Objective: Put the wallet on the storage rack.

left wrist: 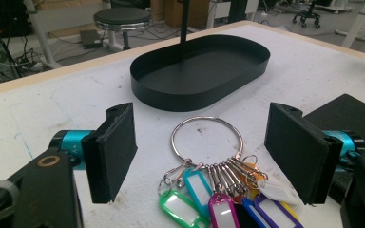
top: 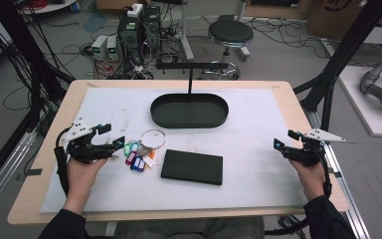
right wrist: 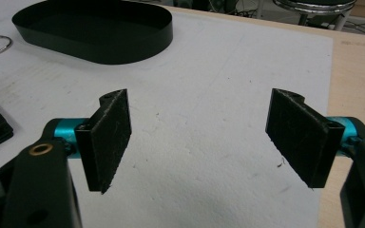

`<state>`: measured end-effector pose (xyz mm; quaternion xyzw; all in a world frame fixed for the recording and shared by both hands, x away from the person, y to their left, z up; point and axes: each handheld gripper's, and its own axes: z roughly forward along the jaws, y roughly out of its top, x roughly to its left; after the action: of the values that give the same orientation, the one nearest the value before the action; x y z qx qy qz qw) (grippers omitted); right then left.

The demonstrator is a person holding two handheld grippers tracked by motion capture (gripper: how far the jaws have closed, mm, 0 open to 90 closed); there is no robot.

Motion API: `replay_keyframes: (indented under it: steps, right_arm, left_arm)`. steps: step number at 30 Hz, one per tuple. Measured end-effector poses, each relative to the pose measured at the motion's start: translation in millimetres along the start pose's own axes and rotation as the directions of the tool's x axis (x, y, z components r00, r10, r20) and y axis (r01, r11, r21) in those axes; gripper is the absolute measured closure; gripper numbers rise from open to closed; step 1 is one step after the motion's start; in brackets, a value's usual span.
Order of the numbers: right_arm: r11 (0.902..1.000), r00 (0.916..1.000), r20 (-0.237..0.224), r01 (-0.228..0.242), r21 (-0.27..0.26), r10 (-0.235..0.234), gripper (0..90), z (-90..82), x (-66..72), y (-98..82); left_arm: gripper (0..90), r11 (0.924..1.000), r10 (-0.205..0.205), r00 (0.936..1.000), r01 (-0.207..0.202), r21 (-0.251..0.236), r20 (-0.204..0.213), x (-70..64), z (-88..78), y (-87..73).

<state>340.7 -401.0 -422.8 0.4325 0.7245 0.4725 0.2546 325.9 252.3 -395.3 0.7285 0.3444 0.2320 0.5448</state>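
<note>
A metal key ring (top: 152, 139) (left wrist: 207, 137) with several coloured plastic tags (top: 138, 159) (left wrist: 218, 202) lies on the white mat. My left gripper (top: 110, 135) (left wrist: 202, 152) stands open just left of it, low over the mat; in the left gripper view the ring and tags lie between the two jaws, untouched. A black oval tray (top: 189, 110) (left wrist: 200, 71) (right wrist: 95, 29) with an upright T-shaped stand (top: 190, 69) sits farther back. My right gripper (top: 284, 142) (right wrist: 199, 137) stands open over bare mat at the right, with nothing between its jaws.
A flat black box (top: 192, 167) lies right of the tags, near the mat's middle. The white mat (top: 258, 124) covers most of the wooden table (top: 54, 129). Beyond the far edge stand a round stool (top: 230, 35), computer cases and loose cables on the floor.
</note>
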Motion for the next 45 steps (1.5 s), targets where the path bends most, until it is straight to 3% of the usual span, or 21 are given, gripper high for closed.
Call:
replay_keyframes:
  steps: [13, 21, 27, 35, 42, 45]
  right_arm:
    - [0.9996, 0.9999, 0.01, 0.013, 0.026, -0.013, 24.1, 4.6, 0.7, -0.4]
    - [0.9997, 0.9997, 0.019, 0.017, 0.019, -0.018, 24.4, 2.8, 0.6, -0.3]
    - [0.9994, 0.9997, 0.019, 0.014, 0.03, -0.014, 24.6, 3.5, 1.1, -0.4]
    - [0.9994, 0.9997, 0.02, 0.014, 0.031, -0.015, 24.8, 4.0, 1.1, -0.5]
    - [0.9992, 0.9996, 0.02, 0.021, 0.035, -0.022, 25.0, 4.7, 1.8, -0.4]
    - [0.9991, 0.9996, 0.021, 0.021, 0.037, -0.021, 25.0, 4.9, 1.7, -0.5]
  left_arm:
    - [25.7, 0.9993, -0.037, 0.9993, 0.037, 0.004, 0.003, 3.2, 6.7, 9.5]
    - [25.9, 0.9985, -0.052, 0.9985, 0.052, 0.015, -0.02, 6.0, 17.4, 14.9]
    - [25.8, 0.9966, -0.05, 0.9978, 0.053, 0.063, -0.043, 6.2, 32.2, 18.4]
    - [26.1, 0.9945, -0.039, 0.9984, 0.043, 0.095, -0.04, 4.1, 50.7, 18.9]
    - [33.8, 0.9874, -0.058, 0.9981, 0.061, 0.146, -0.021, 5.2, 67.1, 15.4]
    - [37.8, 0.9828, -0.047, 0.9988, 0.044, 0.179, 0.012, -0.9, 73.2, 14.3]
